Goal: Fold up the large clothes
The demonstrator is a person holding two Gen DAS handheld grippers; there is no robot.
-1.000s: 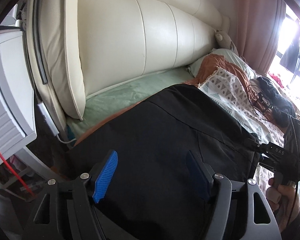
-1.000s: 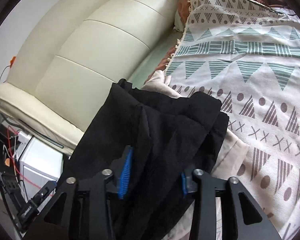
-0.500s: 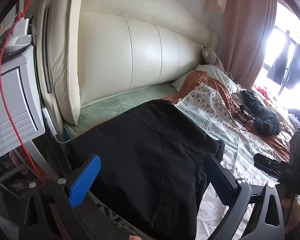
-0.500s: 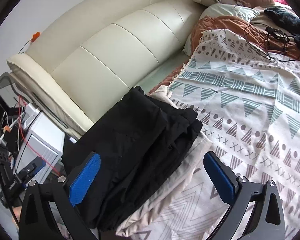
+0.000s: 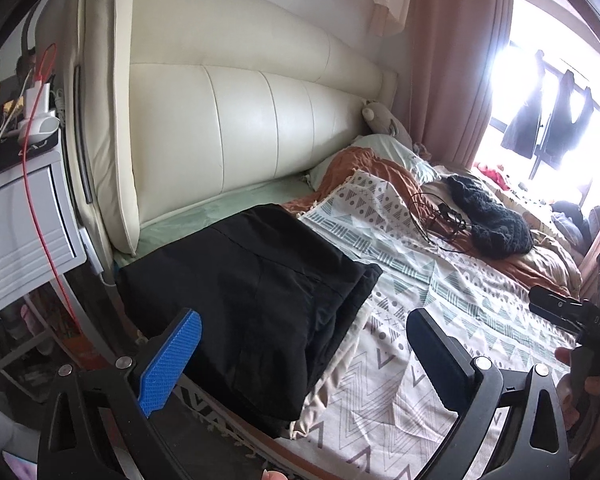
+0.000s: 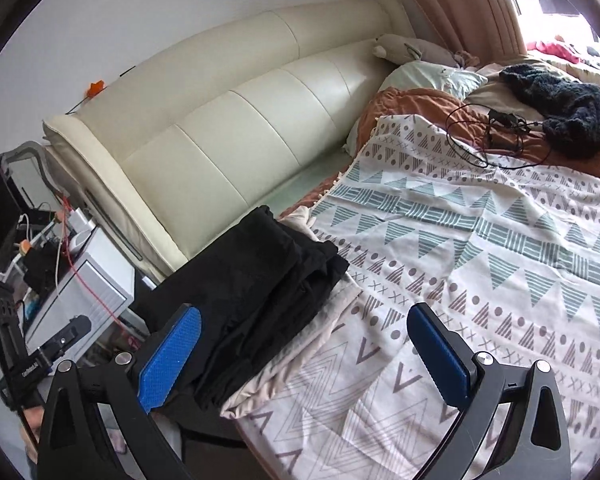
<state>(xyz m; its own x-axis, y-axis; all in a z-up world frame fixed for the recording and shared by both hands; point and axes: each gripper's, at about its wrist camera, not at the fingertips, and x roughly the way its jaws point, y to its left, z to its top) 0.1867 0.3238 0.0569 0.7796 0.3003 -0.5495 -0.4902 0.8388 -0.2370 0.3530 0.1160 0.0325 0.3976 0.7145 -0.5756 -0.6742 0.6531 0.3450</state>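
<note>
Fingers (image 5: 171,364) of the left gripper (image 5: 300,364) and the right gripper (image 6: 304,356) stand wide apart, empty, having just spread. Beside the cream headboard (image 5: 240,120), the folded black garment (image 5: 252,292) lies on the bed's corner, partly overlapping the patterned blanket (image 6: 480,248).

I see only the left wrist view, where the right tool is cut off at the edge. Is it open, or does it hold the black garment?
Observer: The right tool is open and empty; its jaws have just been opening. It does not hold the black garment.
Operator: Where is my left tool from that side?
Observer: The left tool, whose jaws have also just been opening with nothing between them, is beside the bed, in front of the nightstand.
</note>
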